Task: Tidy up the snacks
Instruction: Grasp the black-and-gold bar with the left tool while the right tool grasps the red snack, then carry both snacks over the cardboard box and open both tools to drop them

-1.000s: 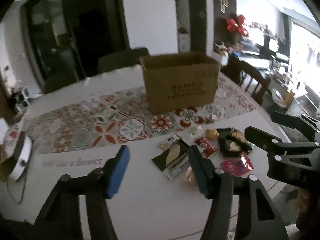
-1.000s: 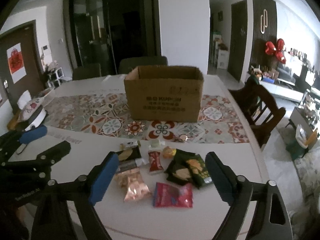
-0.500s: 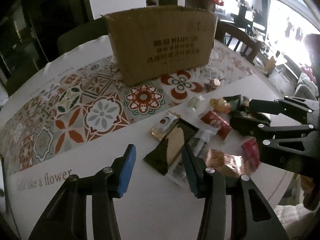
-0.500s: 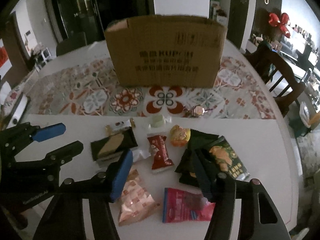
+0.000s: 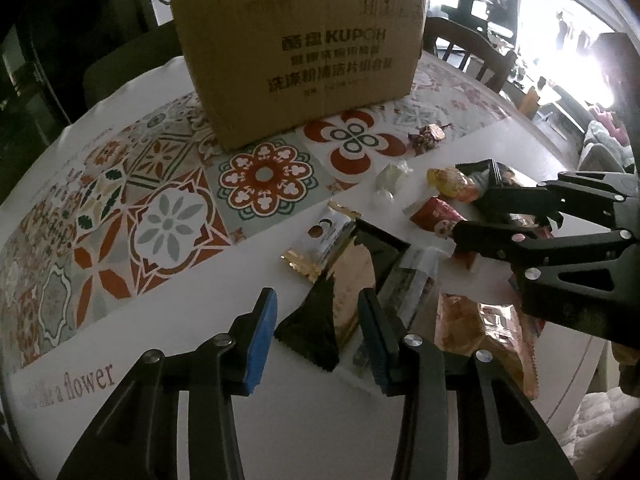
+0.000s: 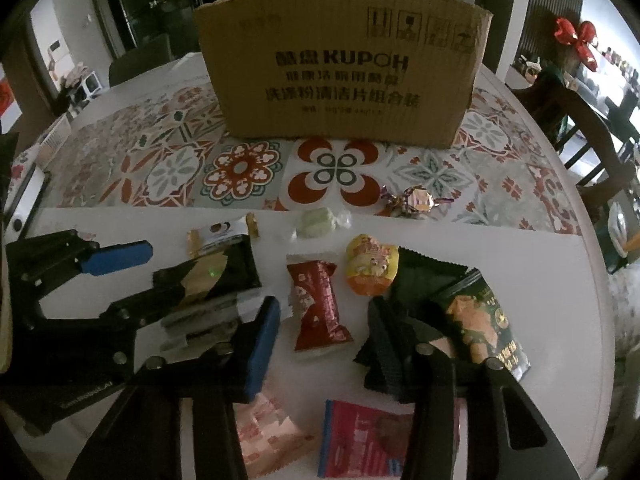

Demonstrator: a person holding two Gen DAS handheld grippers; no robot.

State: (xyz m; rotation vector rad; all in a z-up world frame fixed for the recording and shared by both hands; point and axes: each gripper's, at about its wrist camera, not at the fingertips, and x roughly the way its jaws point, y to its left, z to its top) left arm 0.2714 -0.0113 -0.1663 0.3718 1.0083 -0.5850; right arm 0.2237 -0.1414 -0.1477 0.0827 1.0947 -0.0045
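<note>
Several snack packets lie on a white table in front of a brown cardboard box, which also shows in the right wrist view. My left gripper is open, its fingers on either side of a black and gold packet. My right gripper is open around a dark red packet. A yellow-orange packet, a green-black chip bag, a pink packet and a red packet lie around it.
A patterned tile runner crosses the table under the box. A gold foil candy and a pale green candy lie near it. Wooden chairs stand at the right. The table edge is near at right.
Both grippers have moved forward and down toward the snacks. The left one now straddles the black and gold packet, the right one the dark red packet. Both stay open.
</note>
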